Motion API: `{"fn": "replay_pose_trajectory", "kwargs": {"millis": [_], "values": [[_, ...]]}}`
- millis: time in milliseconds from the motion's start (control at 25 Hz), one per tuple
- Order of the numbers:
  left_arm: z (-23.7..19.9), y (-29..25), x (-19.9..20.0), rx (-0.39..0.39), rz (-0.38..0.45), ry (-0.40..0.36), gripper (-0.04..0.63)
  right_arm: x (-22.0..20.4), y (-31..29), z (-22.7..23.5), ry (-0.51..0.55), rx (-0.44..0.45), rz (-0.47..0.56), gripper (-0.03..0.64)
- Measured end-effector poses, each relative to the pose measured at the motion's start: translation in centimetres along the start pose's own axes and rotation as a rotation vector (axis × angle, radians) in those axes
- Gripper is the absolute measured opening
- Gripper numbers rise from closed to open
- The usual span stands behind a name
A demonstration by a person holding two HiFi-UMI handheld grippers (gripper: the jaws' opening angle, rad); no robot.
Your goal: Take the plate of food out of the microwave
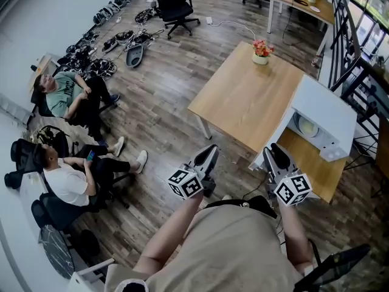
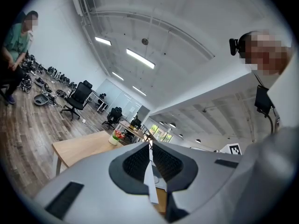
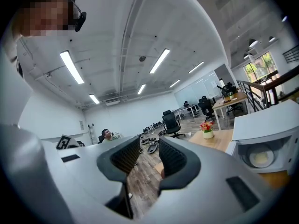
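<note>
A white microwave stands on the right end of a wooden table, its door swung open. Inside its cavity lies a pale plate of food. The right gripper view shows the same microwave at the right edge, with the plate inside. My left gripper hangs in front of the table with its jaws shut and nothing in them. My right gripper is held short of the microwave door, apart from it. Its jaws stand a little open and empty.
A pot of flowers stands at the table's far end. Two people sit on chairs at the left. Gear lies along the far wall with an office chair beside it. A black railing runs at the right.
</note>
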State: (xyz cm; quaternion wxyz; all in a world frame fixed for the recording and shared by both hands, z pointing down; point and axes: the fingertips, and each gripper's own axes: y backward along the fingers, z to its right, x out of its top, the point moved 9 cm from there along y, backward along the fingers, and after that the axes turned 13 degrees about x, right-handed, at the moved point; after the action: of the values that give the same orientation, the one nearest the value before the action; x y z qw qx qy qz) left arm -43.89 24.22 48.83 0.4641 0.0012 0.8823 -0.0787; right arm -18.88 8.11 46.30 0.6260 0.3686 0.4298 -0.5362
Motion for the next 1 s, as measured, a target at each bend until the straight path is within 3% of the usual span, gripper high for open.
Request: {"fn": "replay_pose_trajectory", "kwargs": {"millis": [360,640,1000], "values": [[2.8,-4.4,-1.9,0.061,0.010,0.008,0.002,1.5,1.3,6.2,-0.040,0.037,-0.012,0.132],[5.7,-6.5,-3.8,0.148,0.041,0.051,0.002,2.7,2.5,10.6,-0.061,0.114,-0.074,0.132],[10.9,-10.3,-5.8,0.176,0.037,0.023,0.002,4.2,5.5,15.9,-0.087,0.147,-0.070,0.132]]}}
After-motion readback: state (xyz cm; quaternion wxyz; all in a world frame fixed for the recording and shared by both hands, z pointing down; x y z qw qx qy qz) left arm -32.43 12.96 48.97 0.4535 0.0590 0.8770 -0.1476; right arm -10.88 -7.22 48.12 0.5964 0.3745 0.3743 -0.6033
